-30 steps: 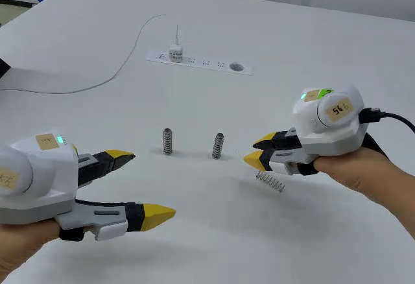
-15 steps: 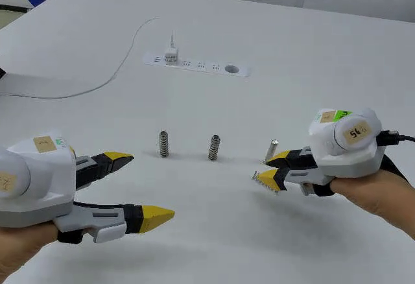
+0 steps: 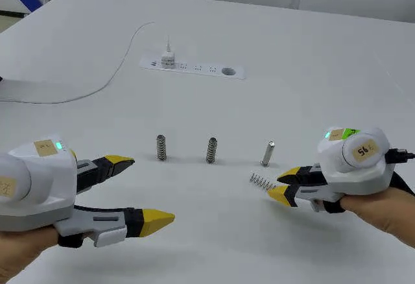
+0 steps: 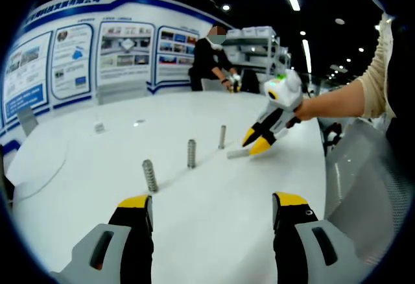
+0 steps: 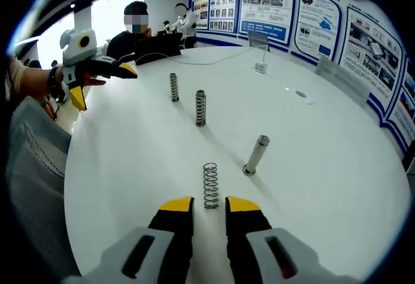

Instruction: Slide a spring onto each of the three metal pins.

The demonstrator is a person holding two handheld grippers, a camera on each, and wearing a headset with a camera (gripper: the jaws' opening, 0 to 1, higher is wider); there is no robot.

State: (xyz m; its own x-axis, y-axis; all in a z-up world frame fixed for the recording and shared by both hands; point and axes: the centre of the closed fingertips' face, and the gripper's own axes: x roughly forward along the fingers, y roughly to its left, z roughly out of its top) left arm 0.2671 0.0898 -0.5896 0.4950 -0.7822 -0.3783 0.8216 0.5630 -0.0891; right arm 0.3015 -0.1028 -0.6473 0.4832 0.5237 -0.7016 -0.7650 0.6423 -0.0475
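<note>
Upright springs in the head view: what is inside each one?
Coils of the left spring and the middle spring cover their insides; no pin can be made out there. The pin to their right stands bare.

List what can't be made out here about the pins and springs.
Pins inside the left spring and middle spring: head view, coils cover them.
How the bare pin is anchored: right gripper view, foot too small.
Text on the wall posters: left gripper view, too small and blurred.
</note>
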